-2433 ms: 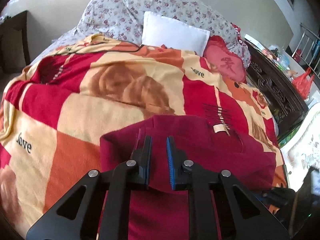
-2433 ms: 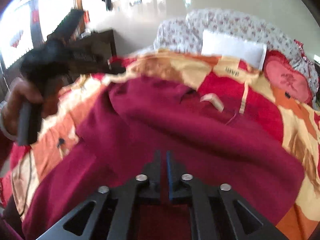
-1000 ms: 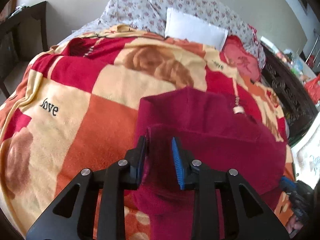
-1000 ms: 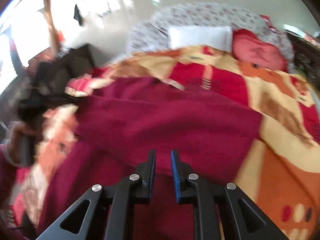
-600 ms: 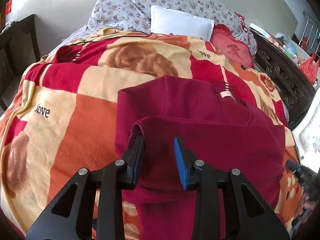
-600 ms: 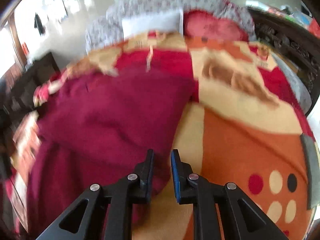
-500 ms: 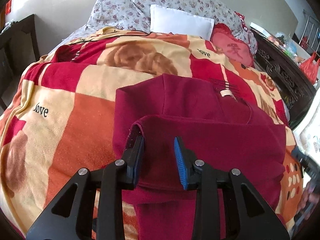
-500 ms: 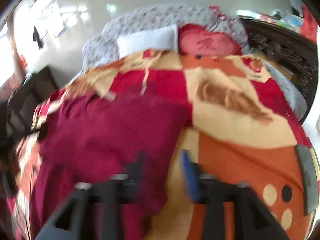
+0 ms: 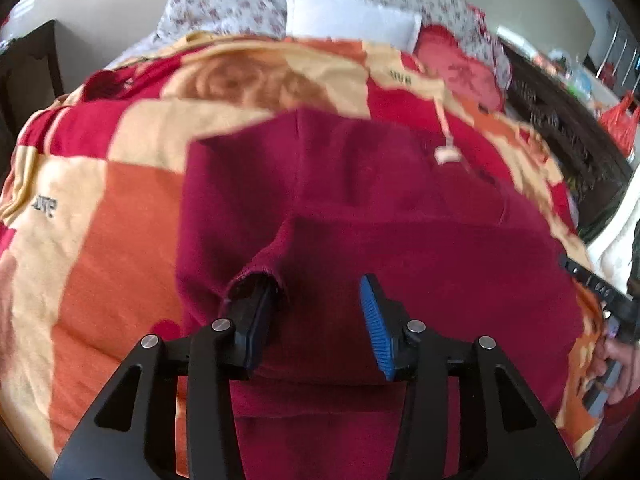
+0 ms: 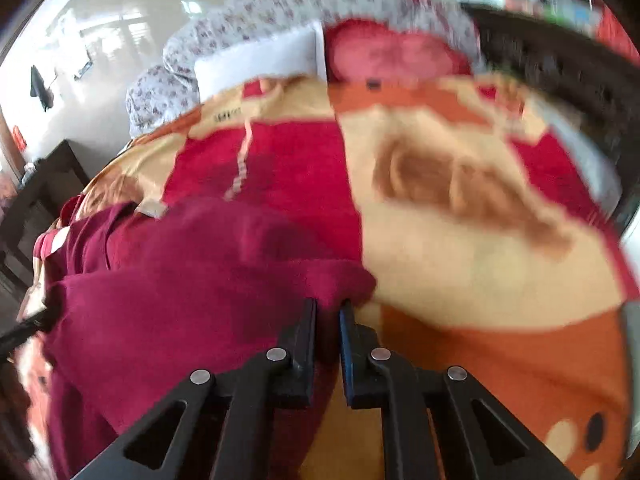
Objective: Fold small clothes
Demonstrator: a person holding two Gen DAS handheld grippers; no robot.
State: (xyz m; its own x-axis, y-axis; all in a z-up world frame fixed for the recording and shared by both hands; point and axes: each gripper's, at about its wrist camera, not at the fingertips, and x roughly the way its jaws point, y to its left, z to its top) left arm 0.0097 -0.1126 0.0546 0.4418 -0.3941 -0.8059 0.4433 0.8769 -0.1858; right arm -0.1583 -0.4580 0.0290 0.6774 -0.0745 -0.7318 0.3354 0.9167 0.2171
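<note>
The left gripper (image 9: 316, 320) now stands with its jaws spread wide, wider than half a second ago, and the sleeve cuff (image 9: 256, 276) of the maroon garment (image 9: 360, 208) is draped over the tip of the left-hand finger rather than pinched, so the fold on this side appears released onto the blanket (image 9: 100, 220) of the bed. The right gripper (image 10: 328, 320), which hung beside the cloth a moment earlier, now has its jaws closed on the garment's right edge. Judged from this, the next fold is likely to be led from the right.
</note>
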